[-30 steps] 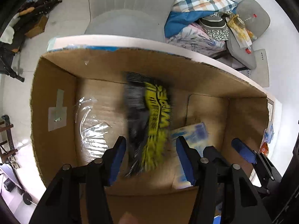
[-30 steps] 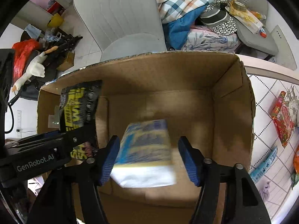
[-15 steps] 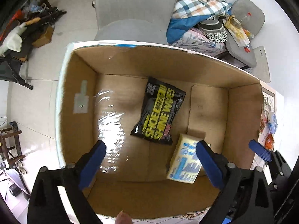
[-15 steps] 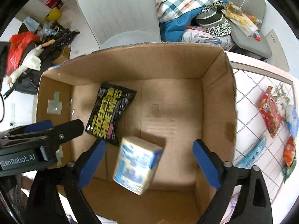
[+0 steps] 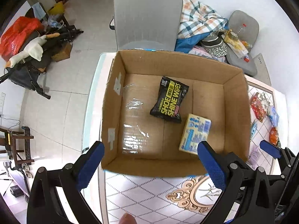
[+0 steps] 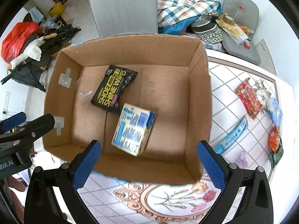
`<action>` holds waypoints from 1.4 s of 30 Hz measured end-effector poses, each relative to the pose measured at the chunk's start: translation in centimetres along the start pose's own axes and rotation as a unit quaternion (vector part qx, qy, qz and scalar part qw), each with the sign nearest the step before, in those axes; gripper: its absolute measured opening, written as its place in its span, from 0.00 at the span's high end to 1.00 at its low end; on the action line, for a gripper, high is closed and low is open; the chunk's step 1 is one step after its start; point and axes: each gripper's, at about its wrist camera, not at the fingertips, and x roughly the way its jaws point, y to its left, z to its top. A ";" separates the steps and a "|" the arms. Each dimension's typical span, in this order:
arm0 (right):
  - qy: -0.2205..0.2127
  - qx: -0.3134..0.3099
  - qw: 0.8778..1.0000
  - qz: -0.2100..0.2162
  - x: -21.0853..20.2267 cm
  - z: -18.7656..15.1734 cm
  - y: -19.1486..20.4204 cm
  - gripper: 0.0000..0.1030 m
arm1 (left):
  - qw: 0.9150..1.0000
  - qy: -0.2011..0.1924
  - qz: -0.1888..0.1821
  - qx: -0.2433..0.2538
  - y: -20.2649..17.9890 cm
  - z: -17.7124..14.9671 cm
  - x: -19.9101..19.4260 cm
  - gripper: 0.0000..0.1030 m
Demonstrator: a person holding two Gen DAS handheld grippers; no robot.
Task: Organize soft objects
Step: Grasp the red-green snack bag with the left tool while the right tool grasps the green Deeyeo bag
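An open cardboard box (image 5: 115, 100) (image 6: 198, 97) stands on the table. Inside lie a black and yellow shoe wipes pack (image 5: 169, 99) (image 6: 114, 88) and a yellow and blue tissue pack (image 5: 195, 132) (image 6: 133, 128), side by side on the box floor. My left gripper (image 5: 149, 164) is open and empty, above the box's near edge. My right gripper (image 6: 149, 161) is open and empty, also above the near edge.
Several soft packets lie on the patterned tablecloth right of the box: a red one (image 6: 248, 98), a blue tube (image 6: 231, 134), an orange one (image 6: 273, 139) and a pale blue one (image 6: 274, 111). A grey chair (image 5: 147, 16) stands behind the table.
Both grippers let go of their packs, which dropped into the box. Both grippers opened wide and pulled up and back from the box.
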 end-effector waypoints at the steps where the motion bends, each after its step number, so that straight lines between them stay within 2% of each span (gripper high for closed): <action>1: -0.003 0.000 1.000 -0.001 -0.6 -0.6 0.0 0.00 | 1.000 -0.004 -0.001 -0.001 0.0 -0.3 -0.6 0.01; 4: -0.016 -0.004 1.000 0.008 -2.7 -2.4 -0.1 0.00 | 1.000 -0.020 -0.006 -0.001 -0.4 -1.7 -2.7 0.01; 10: -0.044 -0.003 0.999 0.031 -6.3 -4.7 -0.7 0.00 | 0.997 -0.071 0.025 0.013 -2.2 -3.8 -6.8 0.01; 13: -0.058 0.007 0.997 0.052 -7.9 -5.7 -1.7 0.00 | 0.995 -0.096 0.028 0.021 -3.6 -4.4 -8.8 0.01; 16: -0.076 0.029 0.994 0.079 -9.3 -6.7 -4.0 0.00 | 0.992 -0.112 0.038 0.052 -6.1 -4.9 -10.0 0.01; 18: -0.081 0.044 0.992 0.089 -10.0 -7.5 -6.7 0.00 | 0.987 -0.122 0.054 0.091 -9.2 -5.2 -10.4 0.01; 22: -0.078 0.090 0.990 0.078 -10.5 -8.9 -13.3 0.00 | 0.980 -0.112 0.059 0.155 -15.3 -5.2 -9.2 0.01; 25: -0.067 0.156 0.984 0.062 -10.5 -10.2 -20.6 0.00 | 0.977 -0.085 0.042 0.191 -20.9 -4.6 -6.9 0.01; 28: -0.057 0.242 0.967 0.046 -9.9 -11.8 -29.3 0.00 | 0.980 -0.023 -0.009 0.197 -26.2 -3.4 -3.5 0.01; 31: -0.057 0.333 0.941 0.024 -8.3 -13.5 -38.1 0.00 | 0.981 0.042 -0.059 0.177 -30.7 -1.6 0.4 0.01; 33: -0.049 0.390 0.920 0.010 -6.2 -14.5 -44.0 0.00 | 0.982 0.083 -0.086 0.148 -33.2 0.0 3.1 0.01; 34: -0.045 0.408 0.912 0.011 -5.3 -14.8 -45.9 0.00 | 0.981 0.107 -0.104 0.124 -34.5 1.2 4.8 0.01; 37: -0.019 0.463 0.886 0.030 -1.1 -15.7 -51.7 0.01 | 0.979 0.146 -0.121 0.073 -37.4 4.1 9.1 0.01; 39: -0.001 0.477 0.878 0.044 1.1 -15.9 -53.7 0.11 | 0.978 0.164 -0.115 0.051 -39.3 6.0 12.0 0.02; 42: 0.025 0.486 0.872 0.059 4.4 -15.6 -55.4 0.16 | 0.977 0.187 -0.095 0.028 -41.2 8.0 15.9 0.02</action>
